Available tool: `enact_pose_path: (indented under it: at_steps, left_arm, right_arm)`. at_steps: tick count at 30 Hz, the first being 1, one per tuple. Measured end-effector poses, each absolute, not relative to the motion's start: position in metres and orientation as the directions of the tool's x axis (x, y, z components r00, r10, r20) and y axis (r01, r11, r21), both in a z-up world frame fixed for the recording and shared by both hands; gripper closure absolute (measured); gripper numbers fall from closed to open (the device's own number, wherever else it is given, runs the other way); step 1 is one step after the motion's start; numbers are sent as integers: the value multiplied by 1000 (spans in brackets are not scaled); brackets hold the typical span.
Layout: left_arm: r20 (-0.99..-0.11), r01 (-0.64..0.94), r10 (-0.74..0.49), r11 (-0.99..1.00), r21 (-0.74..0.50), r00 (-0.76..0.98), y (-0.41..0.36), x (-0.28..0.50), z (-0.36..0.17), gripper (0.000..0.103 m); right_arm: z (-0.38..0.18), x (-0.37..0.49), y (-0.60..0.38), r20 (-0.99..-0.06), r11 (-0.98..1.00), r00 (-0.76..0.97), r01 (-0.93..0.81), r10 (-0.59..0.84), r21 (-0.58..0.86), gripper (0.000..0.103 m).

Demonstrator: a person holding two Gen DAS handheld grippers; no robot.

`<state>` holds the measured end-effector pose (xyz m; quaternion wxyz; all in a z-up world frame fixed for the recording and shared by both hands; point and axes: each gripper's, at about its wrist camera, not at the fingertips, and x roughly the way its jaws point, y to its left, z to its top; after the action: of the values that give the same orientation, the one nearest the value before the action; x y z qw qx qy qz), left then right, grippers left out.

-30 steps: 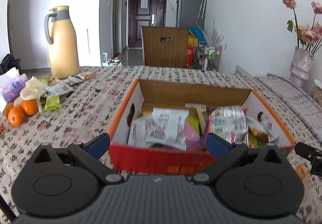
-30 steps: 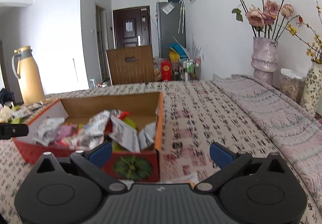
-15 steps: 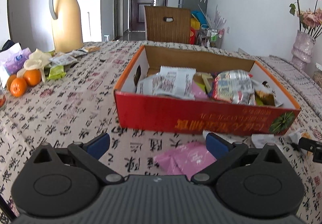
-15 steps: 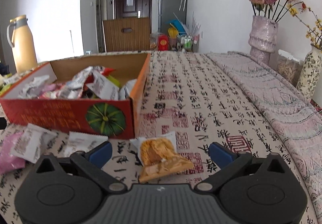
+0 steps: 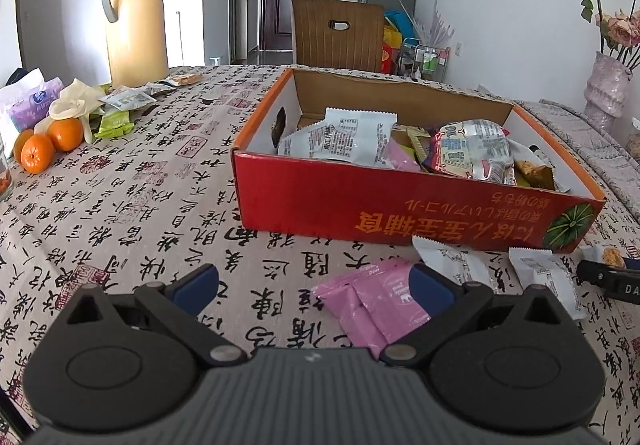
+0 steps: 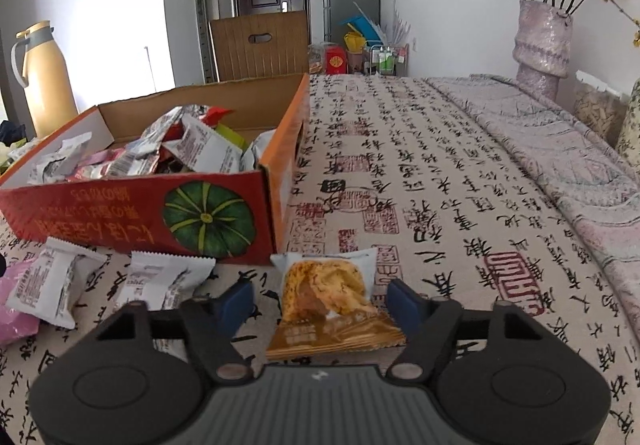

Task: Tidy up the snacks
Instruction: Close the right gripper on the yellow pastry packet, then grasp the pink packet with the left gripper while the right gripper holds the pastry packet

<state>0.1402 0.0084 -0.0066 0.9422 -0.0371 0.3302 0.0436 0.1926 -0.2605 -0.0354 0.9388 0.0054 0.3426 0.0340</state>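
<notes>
— Before the red box (image 5: pixel 400 205) on our table (image 5: pixel 160 205), what do we have, left to right?
— Our left gripper (image 5: pixel 314 285), jaws wide apart, right pad over the pink packet (image 5: pixel 376 305). Our right gripper (image 6: pixel 320 297), jaws closing around the yellow snack packet (image 6: pixel 328 297), not yet touching.

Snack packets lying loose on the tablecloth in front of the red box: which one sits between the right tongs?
The clear-fronted packet with a golden-brown pastry, lying between the closing right tongs. The two white packets and the pink packet lie farther left.
</notes>
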Motion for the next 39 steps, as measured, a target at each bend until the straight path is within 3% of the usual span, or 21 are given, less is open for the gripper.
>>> enact_pose_path:
  at_steps: [3, 8, 20, 39]
  left_arm:
    - [-628, -105, 57, 994, -40, 776, 6, 140, -5, 0]
    - [-632, -104, 60, 994, -33, 772, 2, 140, -4, 0]
    - [-695, -130, 82, 991, -16, 714, -8, 147, -15, 0]
    - [-735, -152, 124, 988, 28, 667, -39, 163, -28, 0]
  right_arm:
    - [-35, 191, -261, -634, 997, 770, -66, 72, 33, 51]
    - [-35, 187, -260, -612, 996, 786, -82, 88, 38, 63]
    - [-25, 162, -265, -493, 995, 865, -73, 95, 64, 63]
    - [-25, 156, -276, -461, 986, 876, -86, 144, 145, 63]
